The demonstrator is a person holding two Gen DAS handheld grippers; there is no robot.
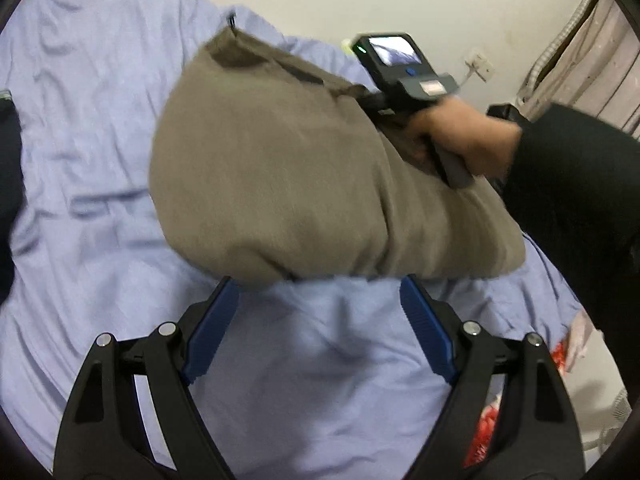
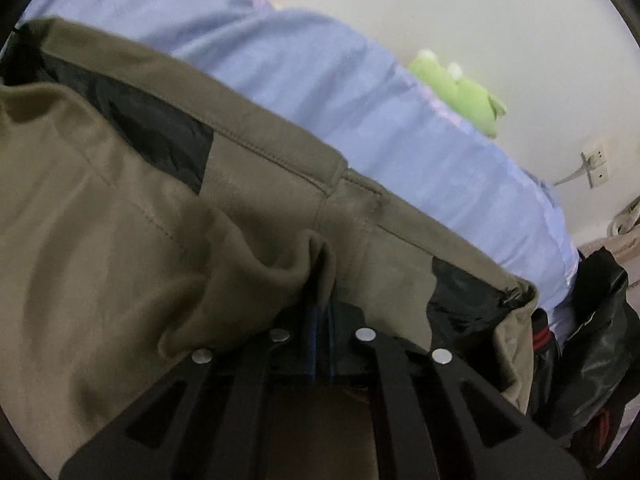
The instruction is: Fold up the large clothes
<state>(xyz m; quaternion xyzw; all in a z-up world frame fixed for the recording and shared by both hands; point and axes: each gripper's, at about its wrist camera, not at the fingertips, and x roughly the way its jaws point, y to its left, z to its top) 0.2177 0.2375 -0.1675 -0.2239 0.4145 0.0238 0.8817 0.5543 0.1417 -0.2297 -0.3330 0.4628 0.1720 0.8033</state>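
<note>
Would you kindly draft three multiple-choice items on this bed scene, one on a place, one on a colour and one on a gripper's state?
1. Where does the green plush toy lie?
A. beside the wall at the bed's far edge
B. on the garment
C. between the left gripper's fingers

2. What colour is the bedsheet?
A. red
B. light blue
C. white

3. How do the right gripper's jaws stand?
A. wide open over the bare sheet
B. out of view
C. shut on a fold of the garment

Answers: 1 A, the green plush toy sits against the wall; 2 B, the bedsheet is light blue; 3 C, the right gripper pinches the olive garment.
</note>
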